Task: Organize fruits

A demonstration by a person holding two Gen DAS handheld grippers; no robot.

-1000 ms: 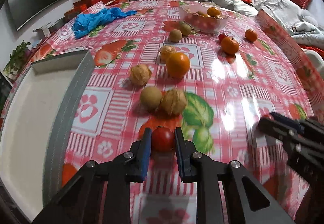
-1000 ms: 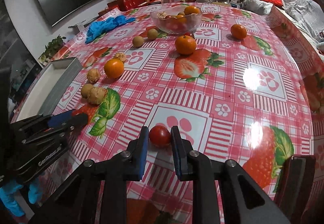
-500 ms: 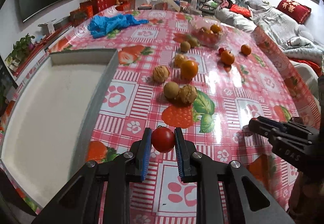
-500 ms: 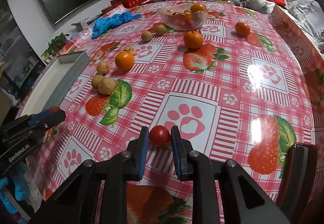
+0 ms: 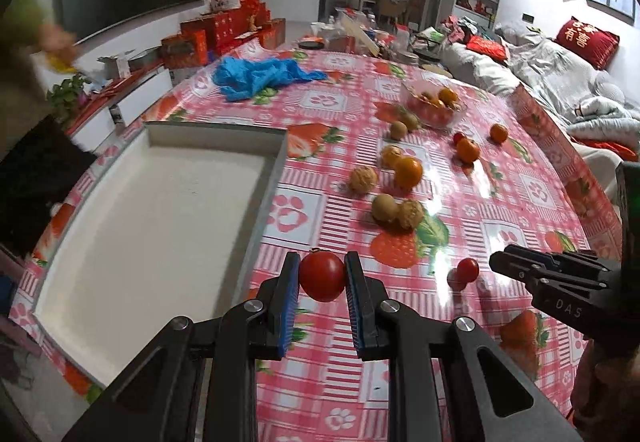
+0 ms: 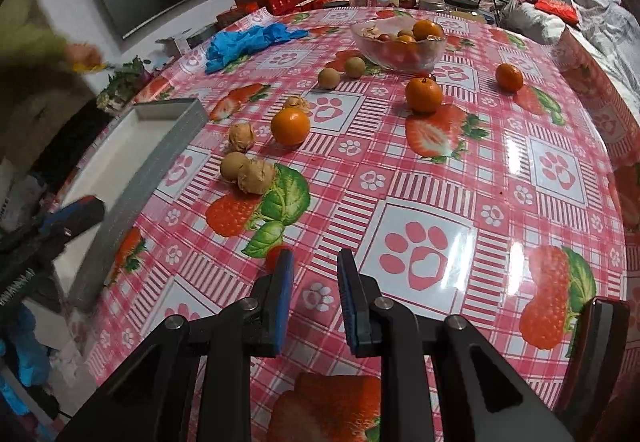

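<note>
My left gripper (image 5: 322, 278) clamps the tomato (image 5: 322, 279), now lifted toward the tray (image 5: 256, 220) at 9 o'clock; my right gripper (image 6: 311, 274), narrow-jawed and empty, has lost its cherry tomato (image 5: 467, 269), still to collect.

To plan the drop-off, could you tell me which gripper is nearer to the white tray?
Left. The left gripper, holding a tomato, is just beside the tray's right wall; the right gripper is farther right, over the open tablecloth.
</note>
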